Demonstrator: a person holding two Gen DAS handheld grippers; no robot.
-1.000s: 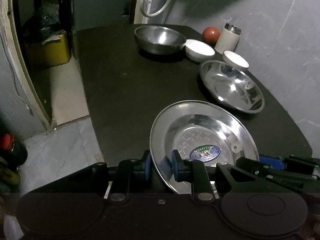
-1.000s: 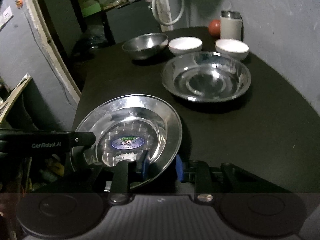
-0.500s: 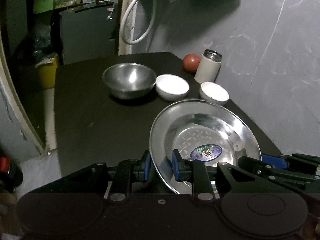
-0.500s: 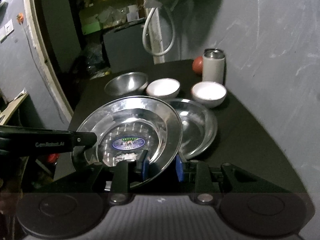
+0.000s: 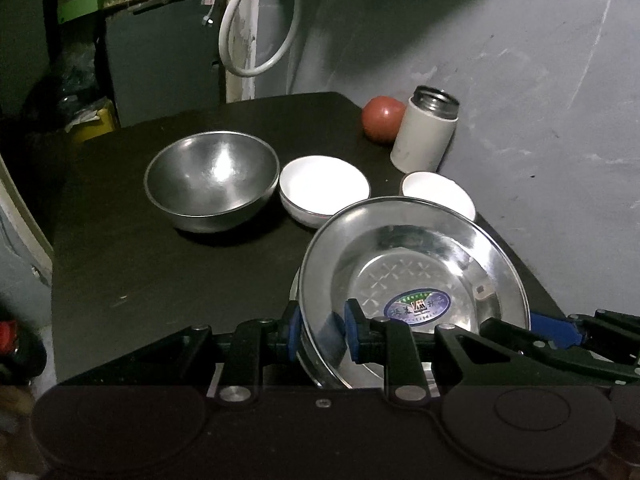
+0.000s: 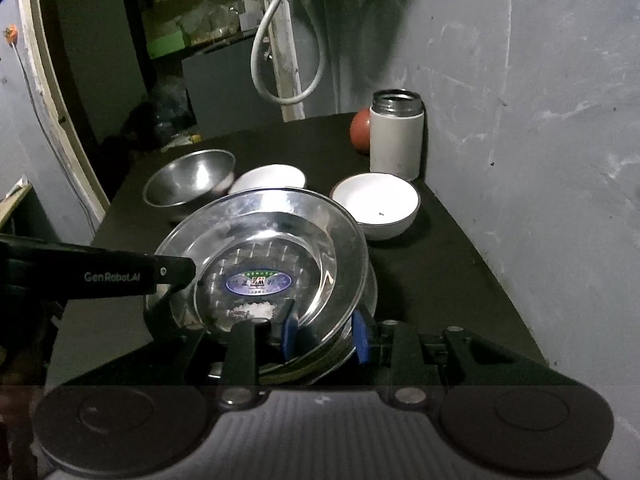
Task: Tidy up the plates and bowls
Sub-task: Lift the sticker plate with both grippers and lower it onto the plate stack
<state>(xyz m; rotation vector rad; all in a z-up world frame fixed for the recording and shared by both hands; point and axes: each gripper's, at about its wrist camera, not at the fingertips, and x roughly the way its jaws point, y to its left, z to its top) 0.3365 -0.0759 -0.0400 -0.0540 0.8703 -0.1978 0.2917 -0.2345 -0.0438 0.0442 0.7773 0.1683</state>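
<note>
Carried forward, the stickered steel plate [image 5: 416, 264] now sits over the second steel plate [image 6: 370, 292]. Left gripper [image 5: 319, 334] and right gripper [image 6: 324, 330] each pinch its rim.

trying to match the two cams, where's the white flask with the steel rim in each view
Left wrist view: white flask stands upper right of centre by the wall, the red fruit just to its left.
Right wrist view: flask is above centre right, the fruit peeking out on its left.
Shared landmark: the white hose loop hanging behind the table.
</note>
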